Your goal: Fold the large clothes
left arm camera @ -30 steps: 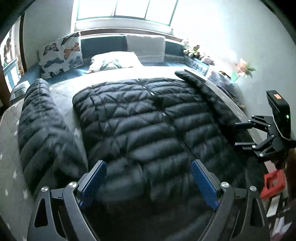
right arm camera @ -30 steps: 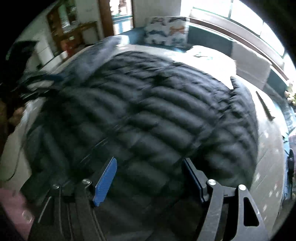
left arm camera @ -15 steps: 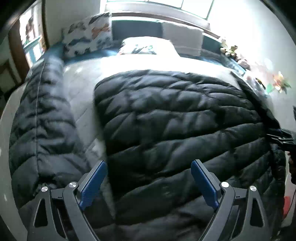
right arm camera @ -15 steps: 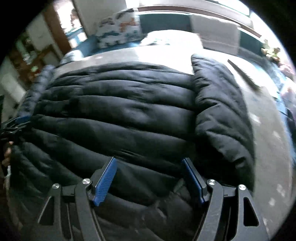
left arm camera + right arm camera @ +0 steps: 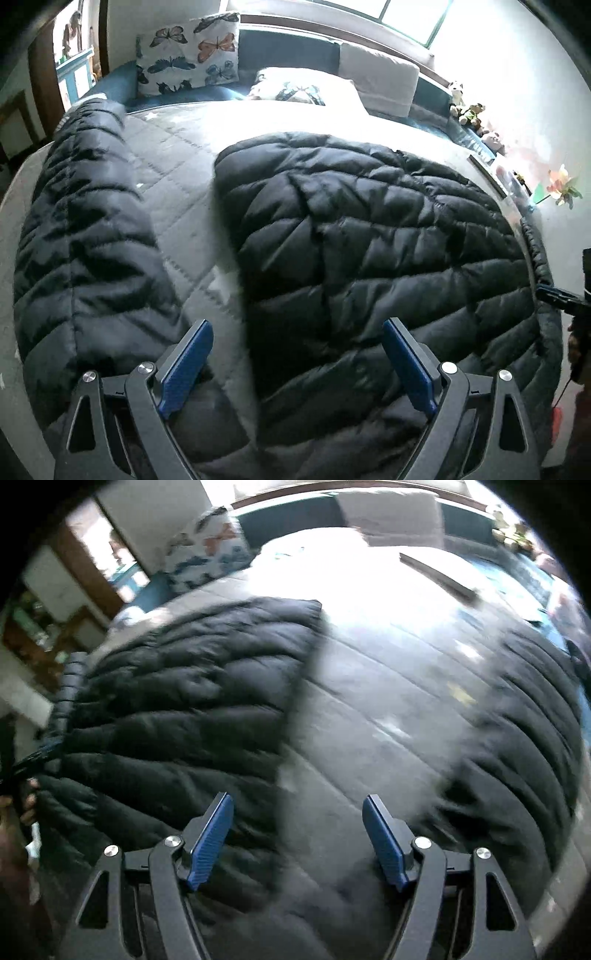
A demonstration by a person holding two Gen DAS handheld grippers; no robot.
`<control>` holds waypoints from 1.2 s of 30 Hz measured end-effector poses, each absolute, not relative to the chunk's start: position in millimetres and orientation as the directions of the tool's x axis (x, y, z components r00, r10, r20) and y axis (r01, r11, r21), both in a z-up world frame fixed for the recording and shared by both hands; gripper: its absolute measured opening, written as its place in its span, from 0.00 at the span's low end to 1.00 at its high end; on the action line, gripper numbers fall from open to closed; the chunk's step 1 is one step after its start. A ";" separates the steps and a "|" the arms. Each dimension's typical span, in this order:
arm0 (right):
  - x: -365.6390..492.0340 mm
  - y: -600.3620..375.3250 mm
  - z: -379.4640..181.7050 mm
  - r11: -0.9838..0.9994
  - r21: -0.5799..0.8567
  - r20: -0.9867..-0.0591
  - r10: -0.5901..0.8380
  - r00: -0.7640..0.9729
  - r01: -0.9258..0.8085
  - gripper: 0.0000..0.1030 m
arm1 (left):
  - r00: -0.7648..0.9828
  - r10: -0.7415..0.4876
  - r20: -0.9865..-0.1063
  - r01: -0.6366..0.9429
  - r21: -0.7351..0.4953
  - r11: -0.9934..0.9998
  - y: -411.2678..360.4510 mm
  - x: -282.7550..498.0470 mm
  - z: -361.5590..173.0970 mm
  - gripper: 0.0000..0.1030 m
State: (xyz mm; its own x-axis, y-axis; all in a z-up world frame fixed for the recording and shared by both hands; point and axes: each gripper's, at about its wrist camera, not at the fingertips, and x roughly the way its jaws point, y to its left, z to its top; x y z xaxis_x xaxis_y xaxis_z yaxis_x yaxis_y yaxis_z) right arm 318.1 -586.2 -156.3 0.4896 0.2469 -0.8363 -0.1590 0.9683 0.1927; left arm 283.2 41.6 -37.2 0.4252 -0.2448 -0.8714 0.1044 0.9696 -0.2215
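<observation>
A big black puffer jacket [image 5: 369, 236] lies flat on the grey quilted bed [image 5: 177, 177]. One sleeve [image 5: 85, 236] is spread out to the left of its body. My left gripper [image 5: 298, 325] hovers open over the gap between that sleeve and the body, with nothing between its blue pads. In the right wrist view the jacket body [image 5: 184, 709] fills the left side and the other sleeve [image 5: 517, 731] lies at the right. My right gripper [image 5: 297, 798] hangs open above the strip of bed [image 5: 369, 709] between them. A hand [image 5: 26, 805] shows at the left edge.
At the head of the bed stand a butterfly pillow [image 5: 188, 61], a white pillow [image 5: 306, 86] and a grey cushion [image 5: 376, 79]. Soft toys [image 5: 467, 110] and a paper flower [image 5: 561, 188] line the wall side. A dark flat strip [image 5: 436, 576] lies on the bed.
Both grippers have swung outward from over the jacket's middle, the left toward the left sleeve gap and the right toward the right one. Both stay open.
</observation>
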 end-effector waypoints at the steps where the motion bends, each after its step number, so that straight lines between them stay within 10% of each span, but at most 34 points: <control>1: 325.0 -579.5 -156.3 0.961 0.206 -0.835 0.270 0.480 -0.183 0.77 | 0.414 -0.241 -0.878 0.101 -0.219 0.970 39.1 288.4 -37.8 0.96; 20: 356.5 -539.0 -171.3 0.956 0.154 -0.846 0.258 0.466 -0.249 0.76 | 0.375 -0.179 -0.910 0.070 -0.164 0.984 30.8 294.8 -58.5 1.00; 27: 357.5 -521.8 -176.7 0.953 0.106 -0.861 0.230 0.453 -0.283 0.99 | 0.335 -0.151 -0.930 0.095 -0.126 0.987 20.6 301.0 -62.5 1.00; 36: 354.6 -517.6 -179.9 0.955 0.095 -0.858 0.221 0.464 -0.280 1.00 | 0.339 -0.155 -0.928 0.085 -0.134 0.987 20.4 303.0 -62.7 1.00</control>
